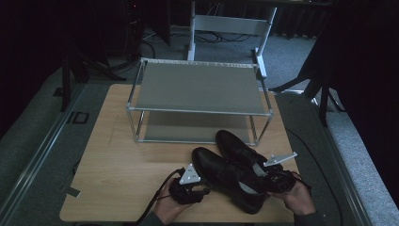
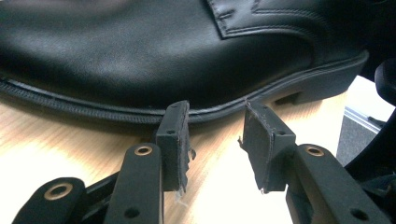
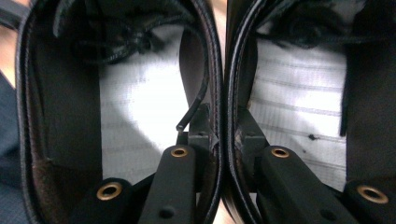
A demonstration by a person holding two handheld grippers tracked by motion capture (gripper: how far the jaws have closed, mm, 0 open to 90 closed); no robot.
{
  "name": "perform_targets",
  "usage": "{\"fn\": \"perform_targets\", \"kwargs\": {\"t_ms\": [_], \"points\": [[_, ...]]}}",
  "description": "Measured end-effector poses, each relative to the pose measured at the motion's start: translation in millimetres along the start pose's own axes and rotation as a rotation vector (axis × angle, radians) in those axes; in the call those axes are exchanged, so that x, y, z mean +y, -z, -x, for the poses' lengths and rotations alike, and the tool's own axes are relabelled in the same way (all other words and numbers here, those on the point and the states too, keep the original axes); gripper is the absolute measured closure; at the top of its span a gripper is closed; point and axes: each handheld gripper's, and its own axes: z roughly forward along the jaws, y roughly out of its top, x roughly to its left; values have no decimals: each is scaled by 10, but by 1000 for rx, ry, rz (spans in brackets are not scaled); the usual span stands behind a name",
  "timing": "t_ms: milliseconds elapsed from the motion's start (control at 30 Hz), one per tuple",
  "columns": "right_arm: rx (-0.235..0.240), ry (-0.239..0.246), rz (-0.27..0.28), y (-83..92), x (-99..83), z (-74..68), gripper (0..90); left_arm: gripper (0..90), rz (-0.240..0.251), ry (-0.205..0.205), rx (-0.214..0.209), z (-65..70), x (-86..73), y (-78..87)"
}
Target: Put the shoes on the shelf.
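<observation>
Two black leather shoes lie side by side at the table's front right, one nearer [image 1: 221, 176] and one farther [image 1: 240, 148], toes pointing left and away. My right gripper [image 1: 275, 181] is at their heel ends. In the right gripper view one jaw reaches inside each shoe, and the right gripper [image 3: 223, 135] is shut on the two touching inner walls [image 3: 212, 70], pinching them together. My left gripper [image 1: 200, 188] rests low beside the nearer shoe. In the left gripper view the left gripper [image 2: 217, 140] is open, with its fingertips just short of the shoe's sole edge [image 2: 140, 51] and nothing between them.
A metal two-shelf shoe rack [image 1: 197, 87] stands at the back of the wooden table [image 1: 122, 160], both shelves bare. The table's left half is bare wood. A white frame stands on the floor behind the rack. Cables trail from both grippers toward the front edge.
</observation>
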Motion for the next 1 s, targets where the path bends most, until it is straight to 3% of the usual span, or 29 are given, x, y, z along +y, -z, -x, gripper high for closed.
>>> {"fn": "perform_targets", "kwargs": {"t_ms": [100, 167, 467, 1000], "points": [[19, 5, 3, 4, 50, -25, 808, 605, 15, 5, 16, -32, 4, 64], [5, 9, 9, -12, 80, -50, 809, 605, 27, 12, 28, -69, 3, 112], [29, -20, 40, -52, 230, -68, 809, 601, 58, 37, 84, -208, 14, 291], [-26, -9, 67, -144, 508, -104, 808, 601, 92, 83, 161, -395, 4, 476]]}}
